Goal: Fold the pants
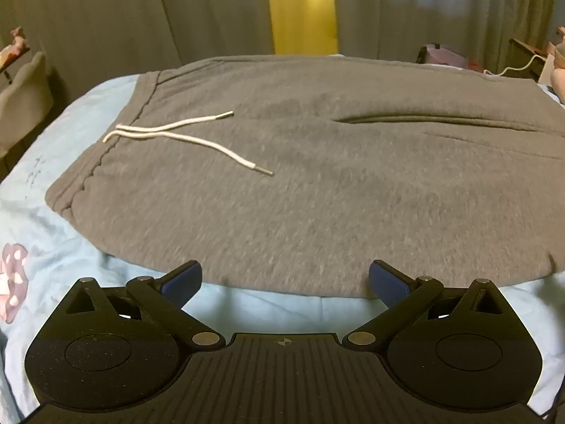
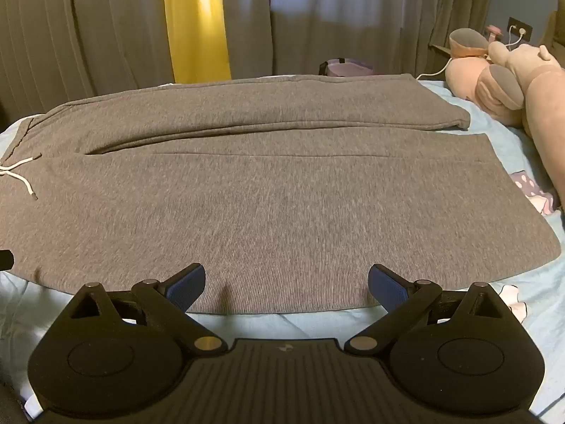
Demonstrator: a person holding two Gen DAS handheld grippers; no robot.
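The left gripper and right gripper both hover with jaws spread wide, holding nothing, just short of the near edge of the grey fleece pants lying flat on the pale blue bed sheet. White drawstring ends rest near the waistband. Each view's edges crop the legs.

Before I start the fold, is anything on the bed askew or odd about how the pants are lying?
Mostly tidy: the grey sweatpants lie flat on the light blue sheet. Two small things: the white drawstring sprawls loose over the front near the waistband, and the far leg's hem sits short of the near leg's. Both grippers are open, holding nothing.
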